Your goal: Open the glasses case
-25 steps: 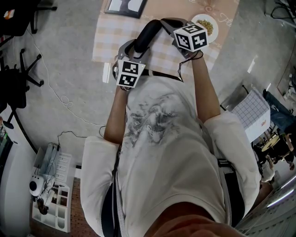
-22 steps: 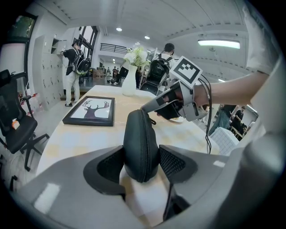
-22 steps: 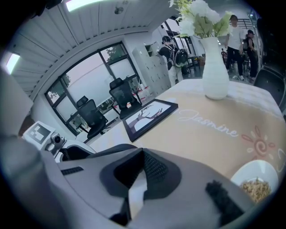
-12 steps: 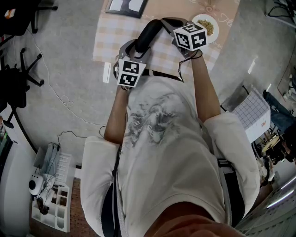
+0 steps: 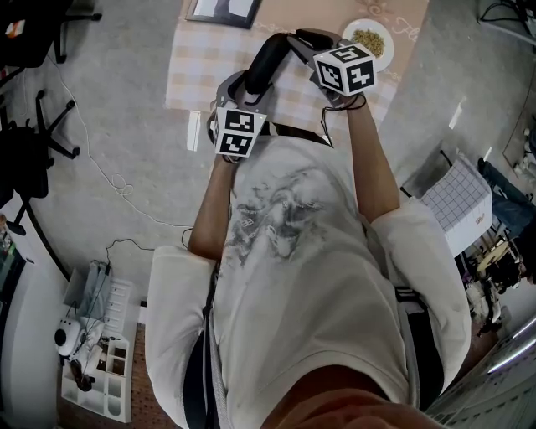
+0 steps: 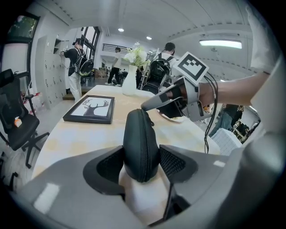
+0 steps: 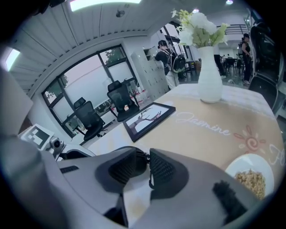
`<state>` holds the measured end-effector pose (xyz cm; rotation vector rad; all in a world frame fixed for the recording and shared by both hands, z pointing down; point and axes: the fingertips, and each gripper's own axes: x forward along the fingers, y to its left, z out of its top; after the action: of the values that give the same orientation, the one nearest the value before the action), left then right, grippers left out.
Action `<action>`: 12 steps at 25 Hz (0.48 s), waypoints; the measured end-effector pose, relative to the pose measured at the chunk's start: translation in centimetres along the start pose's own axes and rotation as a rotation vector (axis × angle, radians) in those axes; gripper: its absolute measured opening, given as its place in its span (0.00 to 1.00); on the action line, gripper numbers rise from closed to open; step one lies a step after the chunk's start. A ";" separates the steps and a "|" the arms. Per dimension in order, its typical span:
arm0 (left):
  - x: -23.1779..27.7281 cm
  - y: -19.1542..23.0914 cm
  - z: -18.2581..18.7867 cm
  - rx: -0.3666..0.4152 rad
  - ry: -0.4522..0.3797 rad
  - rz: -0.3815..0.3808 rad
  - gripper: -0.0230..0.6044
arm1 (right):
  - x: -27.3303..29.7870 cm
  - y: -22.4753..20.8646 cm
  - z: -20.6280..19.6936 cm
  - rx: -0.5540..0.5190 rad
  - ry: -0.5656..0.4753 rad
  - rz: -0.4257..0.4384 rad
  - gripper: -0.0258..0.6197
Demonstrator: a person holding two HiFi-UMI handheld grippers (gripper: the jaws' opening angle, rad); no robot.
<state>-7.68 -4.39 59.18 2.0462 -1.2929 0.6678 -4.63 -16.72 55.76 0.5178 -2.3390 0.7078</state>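
Observation:
A black zippered glasses case (image 5: 266,63) (image 6: 140,147) stands on edge over the table. My left gripper (image 5: 243,88) (image 6: 140,163) is shut on its near end, with the pads pressing both sides. My right gripper (image 5: 300,39) (image 7: 143,167) is at the case's far end, and it shows in the left gripper view (image 6: 156,102) just above the case's top. Its jaws are opening. The case's end (image 7: 139,160) and a small zipper pull (image 7: 149,179) sit in the narrow gap between its pads, which do not press on them.
The table (image 5: 197,75) has a checked cloth. On it are a framed picture (image 5: 222,10) (image 6: 89,108) (image 7: 147,117), a white vase of flowers (image 6: 129,82) (image 7: 210,76) and a plate of food (image 5: 373,42) (image 7: 250,176). Office chairs (image 6: 18,125) stand at the left.
Both grippers stay at the case. The head view has shifted slightly, and no change in the jaws can be made out from it.

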 end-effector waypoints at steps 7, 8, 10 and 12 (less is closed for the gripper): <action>0.1 -0.3 -0.1 -0.006 -0.014 0.023 0.46 | -1.1 2.6 -1.3 0.046 0.008 0.052 0.27; 0.1 -0.3 -0.1 -0.008 -0.015 0.025 0.46 | -1.1 3.0 -1.6 0.053 0.016 0.061 0.28; 0.2 -0.4 -0.2 -0.012 -0.017 0.028 0.46 | -1.2 3.6 -2.1 0.070 0.028 0.074 0.30; 0.2 -0.5 -0.1 -0.017 -0.020 0.032 0.46 | -1.2 4.1 -2.4 0.084 0.034 0.077 0.31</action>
<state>-7.15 -4.23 59.24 2.0273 -1.3412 0.6507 -4.82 -11.91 55.10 0.4508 -2.3156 0.8473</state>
